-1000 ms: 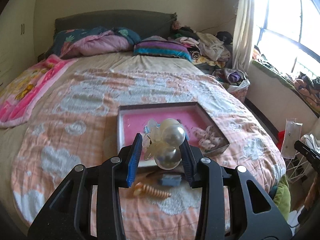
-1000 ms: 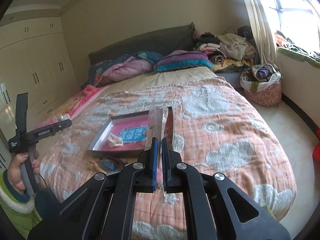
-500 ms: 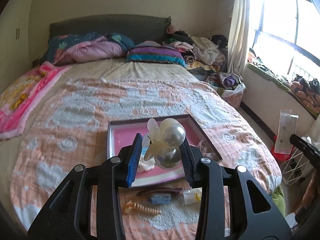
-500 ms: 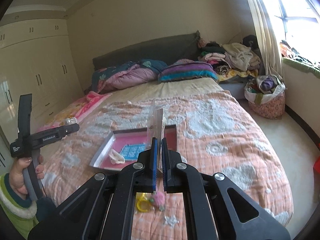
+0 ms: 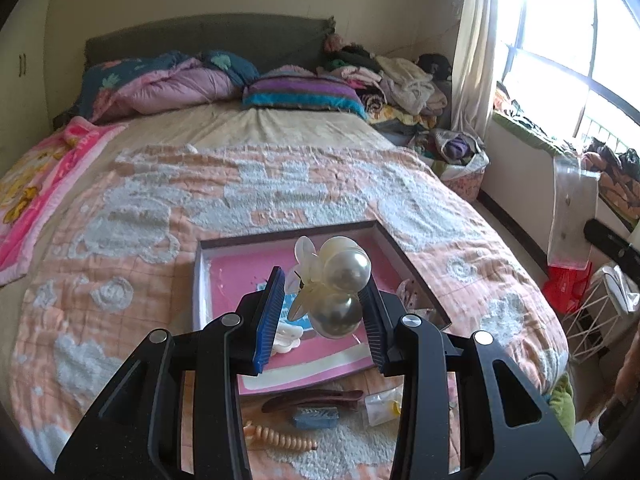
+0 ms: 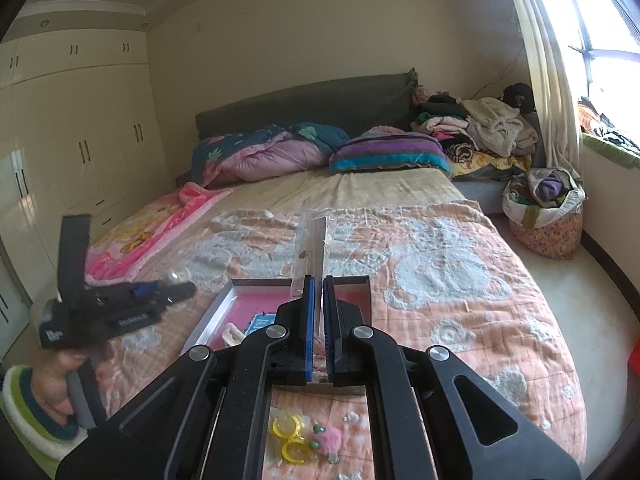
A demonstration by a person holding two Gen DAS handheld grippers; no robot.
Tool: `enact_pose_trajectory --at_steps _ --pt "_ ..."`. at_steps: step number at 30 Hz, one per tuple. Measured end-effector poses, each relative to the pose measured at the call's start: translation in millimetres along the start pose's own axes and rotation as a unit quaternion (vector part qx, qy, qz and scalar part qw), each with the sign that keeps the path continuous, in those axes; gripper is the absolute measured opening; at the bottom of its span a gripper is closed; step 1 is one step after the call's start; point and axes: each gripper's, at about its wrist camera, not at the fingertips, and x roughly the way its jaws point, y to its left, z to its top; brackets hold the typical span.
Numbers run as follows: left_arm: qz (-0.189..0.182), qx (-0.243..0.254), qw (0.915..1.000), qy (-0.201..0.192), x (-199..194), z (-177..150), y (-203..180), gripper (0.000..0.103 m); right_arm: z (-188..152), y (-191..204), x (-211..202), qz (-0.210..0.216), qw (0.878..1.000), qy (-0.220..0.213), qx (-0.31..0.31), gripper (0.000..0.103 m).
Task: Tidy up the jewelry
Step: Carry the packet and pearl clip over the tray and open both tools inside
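Note:
My left gripper (image 5: 322, 312) is shut on a pearl hair clip (image 5: 336, 284) with two big pearls, held in the air above the pink-lined tray (image 5: 240, 382) on the bed. My right gripper (image 6: 318, 320) is shut on a clear plastic bag (image 6: 312, 248) that stands upright between the pads. The bag also shows in the left wrist view (image 5: 572, 216) at the right edge. The left gripper shows in the right wrist view (image 6: 120, 304) at the left, raised beside the tray (image 6: 208, 316).
A brown hair clip (image 5: 312, 400), a blue clip (image 5: 316, 418), a beige spiral clip (image 5: 280, 436) and a small bag (image 5: 382, 402) lie before the tray. Yellow earrings (image 6: 288, 436) and a pink piece (image 6: 330, 440) lie on the quilt. Pillows and clothes are at the headboard.
Both grippers have risen and pulled back from the bed with their loads. The left gripper has swung in towards the right one. More loose items now show in front of the tray.

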Motion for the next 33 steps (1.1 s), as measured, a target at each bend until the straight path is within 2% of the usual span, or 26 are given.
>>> enact_pose_trajectory --at_steps 10,20,33 --pt "-0.018 0.006 0.9985 0.052 53 -25 -11 0.029 -9 3 41 0.014 0.999 0.032 0.019 0.004" --pt "-0.011 0.010 0.9945 0.104 93 -50 -9 0.029 -28 -8 82 -0.001 0.997 0.075 0.033 0.004" --pt "-0.008 0.007 0.9918 0.127 111 -59 -3 0.029 -51 -13 127 -0.005 0.991 0.131 0.028 0.004"
